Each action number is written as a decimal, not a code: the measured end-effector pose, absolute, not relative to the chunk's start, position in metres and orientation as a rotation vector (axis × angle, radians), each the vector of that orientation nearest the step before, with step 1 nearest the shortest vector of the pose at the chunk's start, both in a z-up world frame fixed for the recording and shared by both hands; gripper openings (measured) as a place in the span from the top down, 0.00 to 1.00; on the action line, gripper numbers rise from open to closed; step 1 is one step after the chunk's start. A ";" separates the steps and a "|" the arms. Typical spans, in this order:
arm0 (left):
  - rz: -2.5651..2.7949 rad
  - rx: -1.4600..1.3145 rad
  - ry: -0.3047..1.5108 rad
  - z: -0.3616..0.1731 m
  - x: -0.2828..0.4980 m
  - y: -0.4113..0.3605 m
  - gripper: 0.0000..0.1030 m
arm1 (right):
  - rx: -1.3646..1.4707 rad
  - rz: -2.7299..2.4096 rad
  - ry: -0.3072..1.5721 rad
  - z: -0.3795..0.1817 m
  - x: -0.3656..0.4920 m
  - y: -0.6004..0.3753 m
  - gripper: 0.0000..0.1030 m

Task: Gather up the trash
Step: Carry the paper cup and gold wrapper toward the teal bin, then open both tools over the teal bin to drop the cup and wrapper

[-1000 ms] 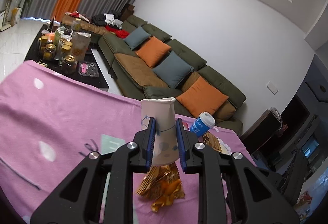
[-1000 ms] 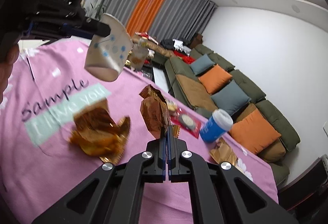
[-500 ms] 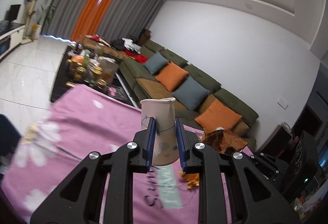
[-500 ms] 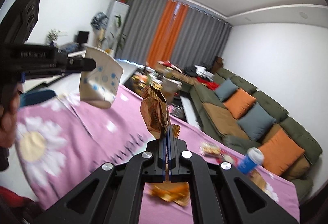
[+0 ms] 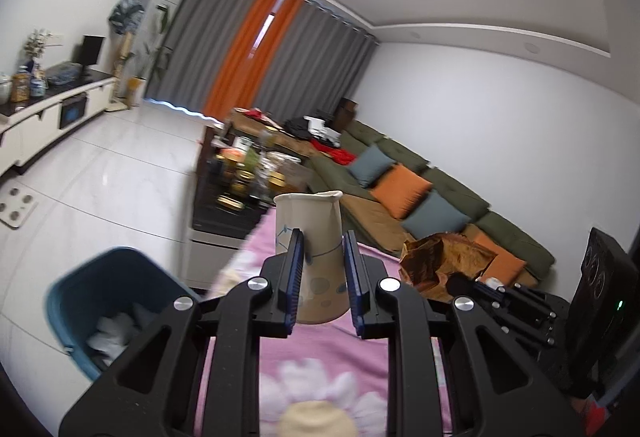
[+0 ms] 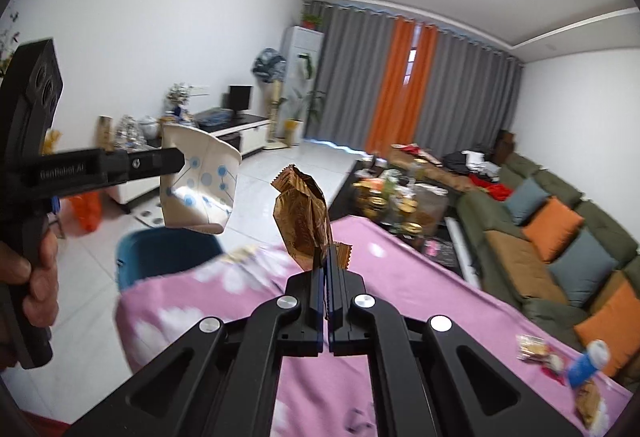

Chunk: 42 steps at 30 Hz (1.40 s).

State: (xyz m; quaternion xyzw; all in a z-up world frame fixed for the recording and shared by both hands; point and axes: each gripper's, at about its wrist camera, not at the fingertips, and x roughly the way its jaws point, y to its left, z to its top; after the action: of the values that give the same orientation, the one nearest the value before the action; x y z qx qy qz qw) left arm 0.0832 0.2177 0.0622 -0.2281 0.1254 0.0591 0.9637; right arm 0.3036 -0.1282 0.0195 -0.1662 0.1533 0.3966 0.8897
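Note:
My left gripper is shut on a squashed white paper cup with blue dots, held in the air above the near end of the pink cloth table. The cup also shows in the right wrist view. My right gripper is shut on a crumpled gold-brown wrapper, held upright above the table; it also shows in the left wrist view. A blue trash bin with white paper inside stands on the floor left of the table, below and left of the cup.
A blue-and-white bottle and snack wrappers lie at the table's far right end. A dark coffee table with jars and a green sofa stand beyond. A white tiled floor lies to the left.
Both grippers have swung left and up with their loads, from over the table's middle to its near-left end. The blue bin has come into view.

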 end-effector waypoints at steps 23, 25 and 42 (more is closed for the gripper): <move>0.389 -0.511 0.362 0.001 -0.008 0.367 0.80 | -0.312 1.125 0.663 -0.033 0.338 0.061 1.00; 0.409 -0.512 0.397 -0.014 0.002 0.372 0.80 | -0.321 1.129 0.708 -0.043 0.343 0.076 1.00; 0.447 -0.513 0.634 -0.128 0.103 0.387 0.76 | -0.379 1.090 0.974 -0.103 0.353 0.129 0.73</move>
State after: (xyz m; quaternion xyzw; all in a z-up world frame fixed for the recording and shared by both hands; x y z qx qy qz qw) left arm 0.1034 0.3872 -0.1277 -0.2472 0.3055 0.2156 0.8939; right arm 0.3531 0.1290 -0.1027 -0.1721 0.4419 0.4947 0.7282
